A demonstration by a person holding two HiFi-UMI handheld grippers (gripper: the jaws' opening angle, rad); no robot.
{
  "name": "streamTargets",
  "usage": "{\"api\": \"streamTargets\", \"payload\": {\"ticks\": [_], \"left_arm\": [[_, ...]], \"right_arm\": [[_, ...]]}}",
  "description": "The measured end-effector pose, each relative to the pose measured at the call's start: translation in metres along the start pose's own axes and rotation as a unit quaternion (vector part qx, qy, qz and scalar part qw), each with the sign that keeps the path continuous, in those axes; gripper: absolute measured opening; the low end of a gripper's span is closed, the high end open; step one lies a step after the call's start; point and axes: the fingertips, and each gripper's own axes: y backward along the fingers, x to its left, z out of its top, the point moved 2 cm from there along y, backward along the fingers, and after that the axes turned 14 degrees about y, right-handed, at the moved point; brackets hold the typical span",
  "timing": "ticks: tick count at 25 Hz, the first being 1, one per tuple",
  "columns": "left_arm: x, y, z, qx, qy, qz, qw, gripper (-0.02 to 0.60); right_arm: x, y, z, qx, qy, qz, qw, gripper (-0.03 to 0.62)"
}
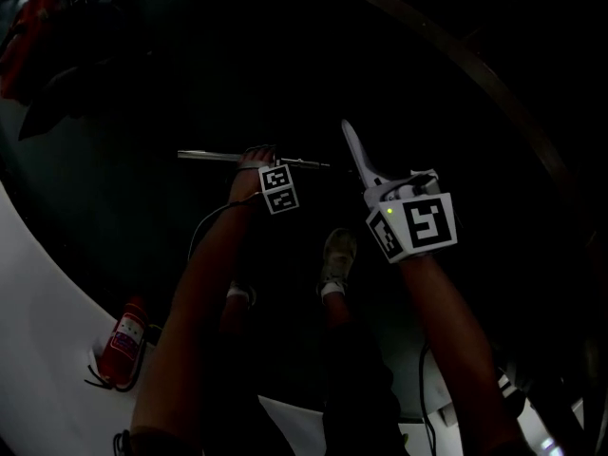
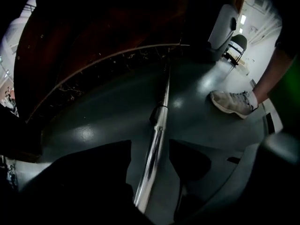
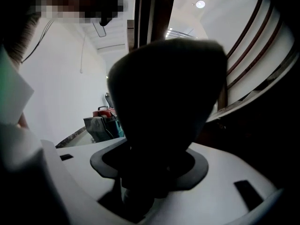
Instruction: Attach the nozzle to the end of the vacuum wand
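The nozzle is held clamped in the right gripper; the wand is framed, ungripped, between the left gripper's parted jaws.

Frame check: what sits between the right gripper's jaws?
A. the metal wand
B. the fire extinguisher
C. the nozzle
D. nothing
C: in the head view the pale nozzle sticks up out of the right gripper, and in the right gripper view its dark bulk fills the gap between the jaws.
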Motion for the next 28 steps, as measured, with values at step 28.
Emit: {"api": "streamTargets", "payload": {"ticks": [28], "left_arm": [[-0.062, 0.126, 0.052, -0.041, -0.152, -0.012, 0.9874, 0.215]], "right_arm": [[-0.002, 0.153, 0.190, -0.051, 0.037, -0.027, 0.998, 0.252]]}}
